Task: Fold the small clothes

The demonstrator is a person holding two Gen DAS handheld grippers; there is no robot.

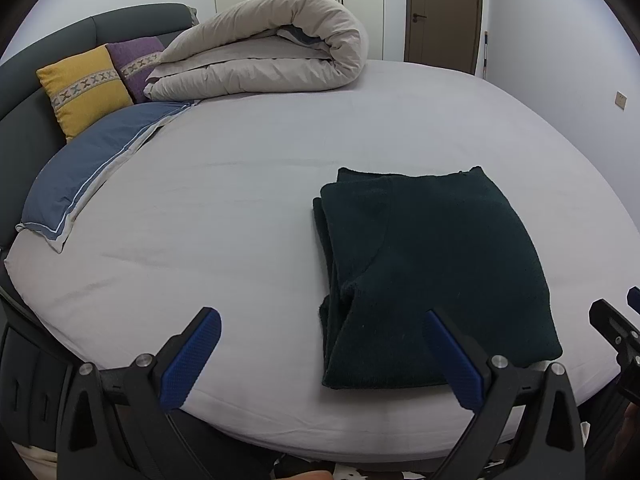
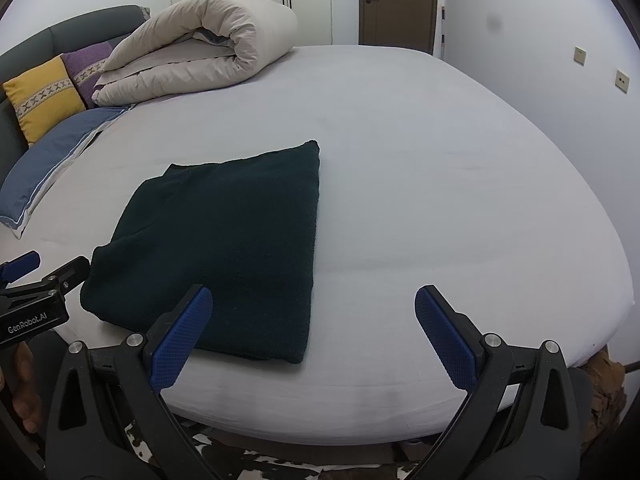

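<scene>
Left wrist view: the left gripper (image 1: 320, 354) hangs over the near edge of a bed (image 1: 248, 216) covered in a pale grey sheet, its blue-padded jaws wide apart and holding nothing. A folded dark green garment (image 1: 432, 272) lies flat on the sheet, ahead of the right jaw, whose tip overlaps its near edge; whether they touch cannot be told. Ahead of the left jaw the sheet is bare up to a blue pillow (image 1: 88, 176) at the far left edge. Beyond it stand a yellow cushion (image 1: 82, 88) and a purple cushion (image 1: 138, 62) against a dark headboard (image 1: 36, 48), beside a rolled beige duvet (image 1: 272, 52). Part of the right gripper (image 1: 616, 328) shows at the far right edge. Right wrist view: the right gripper (image 2: 314, 332) also hovers at the bed's near edge, jaws spread and empty. The garment sits ahead of the left jaw, whose tip overlaps its near edge. Between the jaws and ahead of the right jaw, smooth open sheet runs to the bed's rounded far edge, near a brown door (image 2: 396, 0).
</scene>
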